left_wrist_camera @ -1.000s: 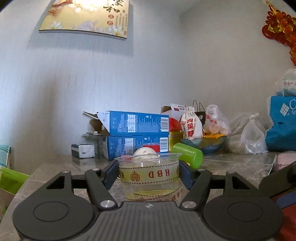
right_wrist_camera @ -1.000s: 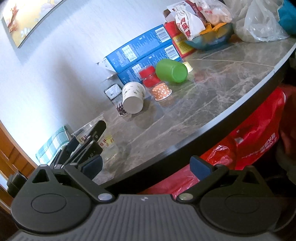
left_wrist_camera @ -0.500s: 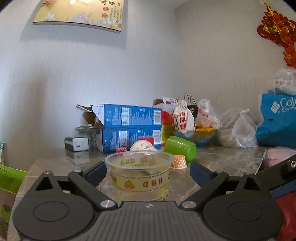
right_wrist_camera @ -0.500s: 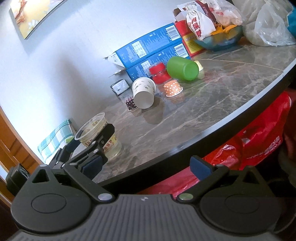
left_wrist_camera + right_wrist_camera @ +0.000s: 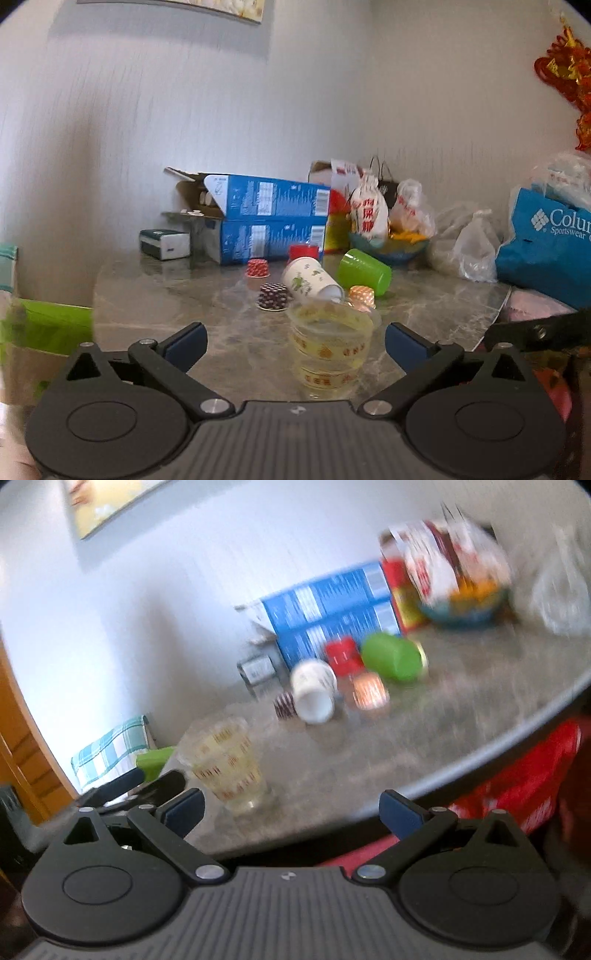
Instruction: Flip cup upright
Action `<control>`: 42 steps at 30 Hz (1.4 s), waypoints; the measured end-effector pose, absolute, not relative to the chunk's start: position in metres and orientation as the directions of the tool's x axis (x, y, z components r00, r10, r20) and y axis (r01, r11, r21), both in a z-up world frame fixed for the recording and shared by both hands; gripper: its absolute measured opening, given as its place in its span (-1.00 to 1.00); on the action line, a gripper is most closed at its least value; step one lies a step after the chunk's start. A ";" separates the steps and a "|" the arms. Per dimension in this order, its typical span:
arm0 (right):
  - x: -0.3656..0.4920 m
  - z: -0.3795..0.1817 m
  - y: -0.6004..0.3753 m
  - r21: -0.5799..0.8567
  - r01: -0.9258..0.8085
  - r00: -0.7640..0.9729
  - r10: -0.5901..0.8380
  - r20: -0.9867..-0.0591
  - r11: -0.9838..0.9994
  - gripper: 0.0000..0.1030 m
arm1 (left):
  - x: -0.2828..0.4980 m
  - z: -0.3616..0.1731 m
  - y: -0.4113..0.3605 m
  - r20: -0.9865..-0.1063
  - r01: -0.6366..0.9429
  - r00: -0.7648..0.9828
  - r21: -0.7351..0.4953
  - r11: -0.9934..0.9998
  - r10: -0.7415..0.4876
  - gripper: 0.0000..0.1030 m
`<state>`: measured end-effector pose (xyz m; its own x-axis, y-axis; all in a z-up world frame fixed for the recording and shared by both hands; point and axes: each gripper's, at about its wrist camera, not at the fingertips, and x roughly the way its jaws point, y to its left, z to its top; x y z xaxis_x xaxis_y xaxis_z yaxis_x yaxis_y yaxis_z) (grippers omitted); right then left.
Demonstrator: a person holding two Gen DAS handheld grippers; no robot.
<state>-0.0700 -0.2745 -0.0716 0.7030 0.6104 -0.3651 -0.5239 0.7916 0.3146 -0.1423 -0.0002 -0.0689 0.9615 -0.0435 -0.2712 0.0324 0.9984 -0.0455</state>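
A clear plastic cup (image 5: 330, 343) with gold printed bands stands upright on the marble table (image 5: 229, 325), mouth up; it also shows in the right wrist view (image 5: 225, 764). My left gripper (image 5: 294, 341) is open, its blue pads wide apart on either side of the cup, not touching it. My right gripper (image 5: 291, 810) is open and empty at the table's front edge, right of the cup. A white paper cup (image 5: 314, 282) and a green cup (image 5: 364, 271) lie on their sides further back.
Small patterned cupcake cups (image 5: 272, 296) and a red cup (image 5: 303, 252) stand mid-table. Blue boxes (image 5: 269, 221), a bowl (image 5: 389, 245) and plastic bags (image 5: 469, 247) line the back wall. A blue bag (image 5: 543, 243) sits at the right. A red bag (image 5: 517, 794) hangs below the table edge.
My left gripper let go of the clear cup, opened wide and drew back; the cup stays upright on the table. My right gripper swung towards the table.
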 end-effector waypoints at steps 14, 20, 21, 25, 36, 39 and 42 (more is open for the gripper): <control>-0.087 -0.018 -0.245 0.223 -0.526 0.689 0.565 -0.455 0.821 0.98 | -0.162 -0.005 0.004 -0.474 0.049 0.878 -0.043 0.998 -0.063 1.00; -0.071 -0.040 -0.247 0.241 -0.476 0.671 0.526 -0.522 0.846 0.98 | -0.147 -0.019 0.005 -0.529 0.021 0.847 -0.081 0.996 -0.061 1.00; -0.071 -0.041 -0.247 0.239 -0.474 0.671 0.523 -0.526 0.848 0.98 | -0.144 -0.020 0.005 -0.539 0.018 0.841 -0.080 0.997 -0.058 1.00; -0.067 -0.043 -0.248 0.246 -0.472 0.662 0.525 -0.535 0.846 0.98 | -0.140 -0.020 0.004 -0.547 0.010 0.835 -0.085 0.996 -0.055 1.00; -0.061 -0.037 -0.243 0.236 -0.496 0.657 0.539 -0.528 0.835 0.98 | -0.131 -0.026 0.009 -0.562 -0.008 0.826 -0.088 0.996 -0.043 1.00; -0.059 -0.038 -0.241 0.229 -0.501 0.654 0.538 -0.532 0.835 0.98 | -0.129 -0.027 0.009 -0.557 -0.011 0.830 -0.093 0.996 -0.042 1.00; -0.059 -0.039 -0.241 0.227 -0.504 0.652 0.540 -0.532 0.833 0.98 | -0.128 -0.027 0.010 -0.555 -0.011 0.830 -0.096 0.995 -0.044 1.00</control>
